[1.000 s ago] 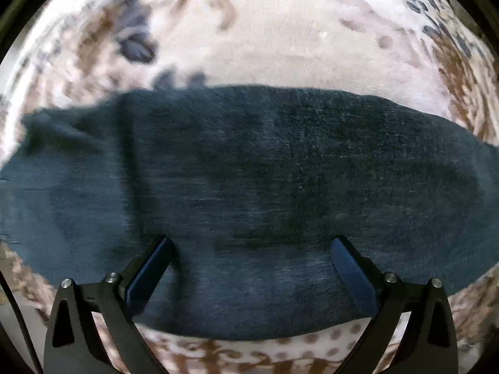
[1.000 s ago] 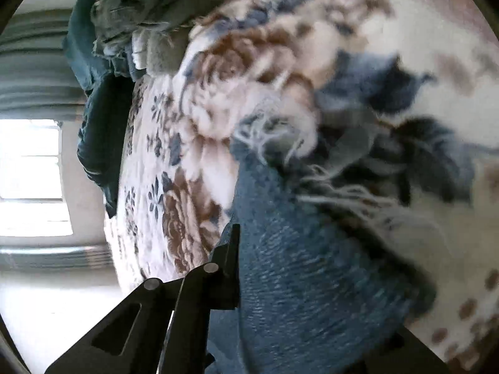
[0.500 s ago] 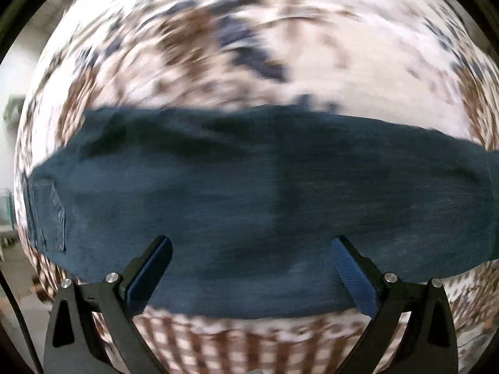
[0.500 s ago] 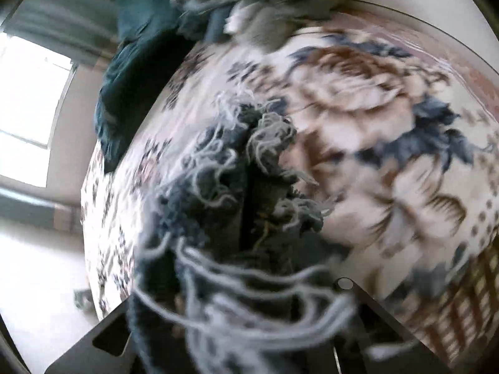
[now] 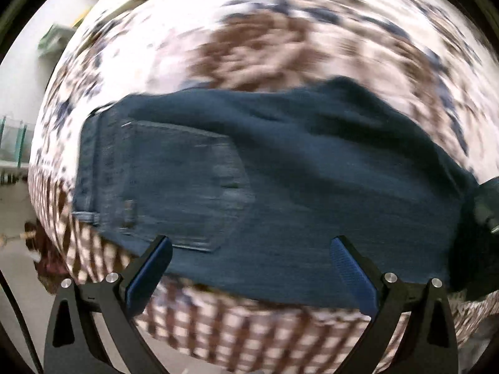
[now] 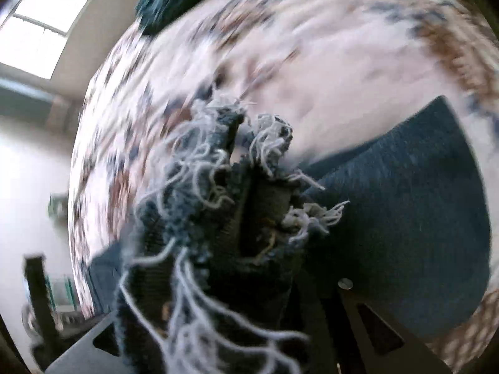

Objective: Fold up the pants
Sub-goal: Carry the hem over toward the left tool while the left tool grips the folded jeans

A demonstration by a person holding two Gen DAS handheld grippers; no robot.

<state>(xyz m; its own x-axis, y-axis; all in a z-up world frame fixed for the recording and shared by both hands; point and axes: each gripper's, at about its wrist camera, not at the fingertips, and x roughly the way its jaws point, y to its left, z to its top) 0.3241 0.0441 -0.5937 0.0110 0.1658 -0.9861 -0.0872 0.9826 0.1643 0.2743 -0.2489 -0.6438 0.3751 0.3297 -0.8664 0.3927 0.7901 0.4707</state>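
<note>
Pinching frayed denim pants [image 6: 224, 224], right hand-held gripper [image 6: 249, 327]; left hand-held gripper [image 5: 249, 268] spread.

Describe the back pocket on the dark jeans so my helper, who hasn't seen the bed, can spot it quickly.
Start at the floral brown-and-white bedspread, where the dark blue denim jeans lie across it. Follow them to their waistband end, at the left of the left wrist view. The stitched five-sided patch pocket sits there beside the waistband, the only outlined panel on otherwise plain denim.

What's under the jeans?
The jeans lie on a flowery blanket with a checked border. It shows all around them, but the part right underneath is covered, so anything else there can't be seen.
</note>
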